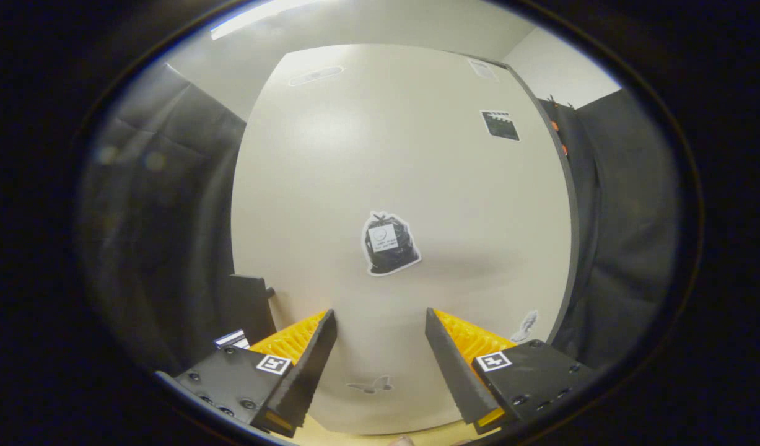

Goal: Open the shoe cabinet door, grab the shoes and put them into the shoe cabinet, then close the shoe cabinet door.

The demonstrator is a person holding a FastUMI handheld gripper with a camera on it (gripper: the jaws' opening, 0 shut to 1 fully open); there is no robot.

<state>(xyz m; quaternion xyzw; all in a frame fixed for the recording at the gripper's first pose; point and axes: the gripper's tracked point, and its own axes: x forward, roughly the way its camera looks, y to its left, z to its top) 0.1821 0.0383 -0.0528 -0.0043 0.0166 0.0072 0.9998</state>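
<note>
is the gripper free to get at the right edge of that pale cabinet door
Probably yes: the open gripper faces the shut pale cabinet door, nothing between them, and its dark right edge stands exposed beside the black cloth.

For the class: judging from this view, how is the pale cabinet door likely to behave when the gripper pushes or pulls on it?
The cabinet door looks like a flat, glossy panel, so it is probably stiff and rather slippery. No handle shows, so the open gripper would likely grip its dark edge. It probably swings rather than tips.

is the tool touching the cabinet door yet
Cannot tell. In the gripper view the tool is open, its fingers framing the pale cabinet door ahead, but any gap at the tips cannot be judged.
</note>
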